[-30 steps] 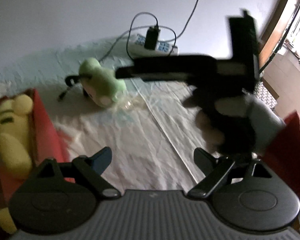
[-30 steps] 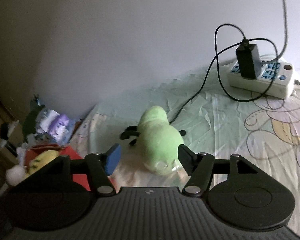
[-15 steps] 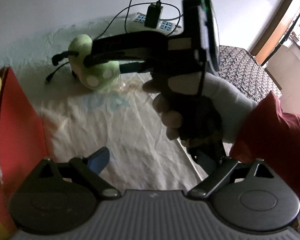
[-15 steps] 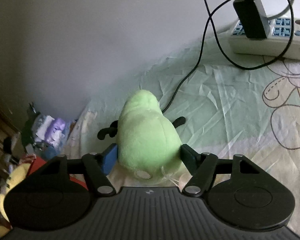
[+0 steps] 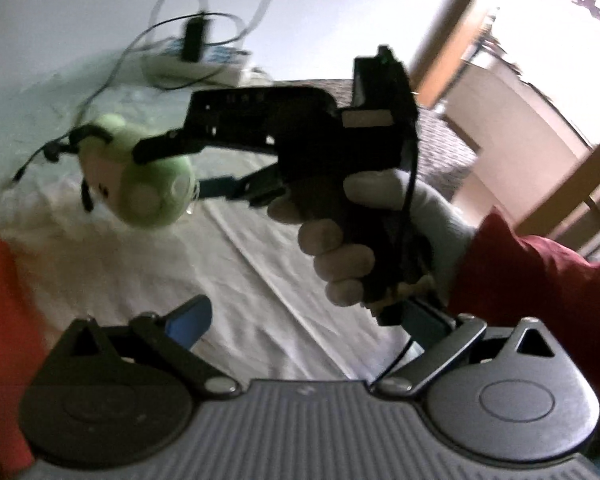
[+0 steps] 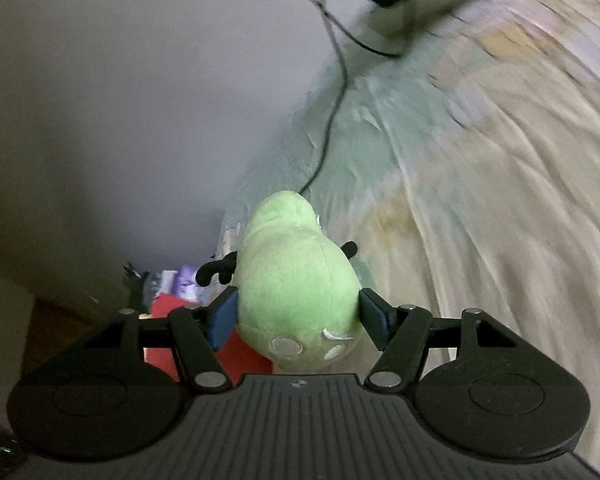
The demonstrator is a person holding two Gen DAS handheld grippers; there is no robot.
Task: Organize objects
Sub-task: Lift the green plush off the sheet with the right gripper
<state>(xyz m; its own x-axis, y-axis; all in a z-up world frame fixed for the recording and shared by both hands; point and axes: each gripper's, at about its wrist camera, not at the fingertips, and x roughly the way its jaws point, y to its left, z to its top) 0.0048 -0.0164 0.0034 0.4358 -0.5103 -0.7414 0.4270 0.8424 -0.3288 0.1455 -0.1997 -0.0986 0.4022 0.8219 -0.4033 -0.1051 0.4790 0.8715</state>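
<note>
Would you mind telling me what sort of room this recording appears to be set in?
Most likely a bedroom: the surface is a bed with a wrinkled printed sheet, a green plush toy is clamped in the right gripper, and a power strip lies by the wall.

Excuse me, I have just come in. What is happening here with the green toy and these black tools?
A person is tidying soft toys off a bed, with a hand-held claw in each hand. The right claw is shut on the green plush toy and holds it in the air above the sheet. The red box shows just below and beyond it. The left claw is open and holds nothing. A power strip with a plugged-in charger lies at the far end of the bed.
</note>
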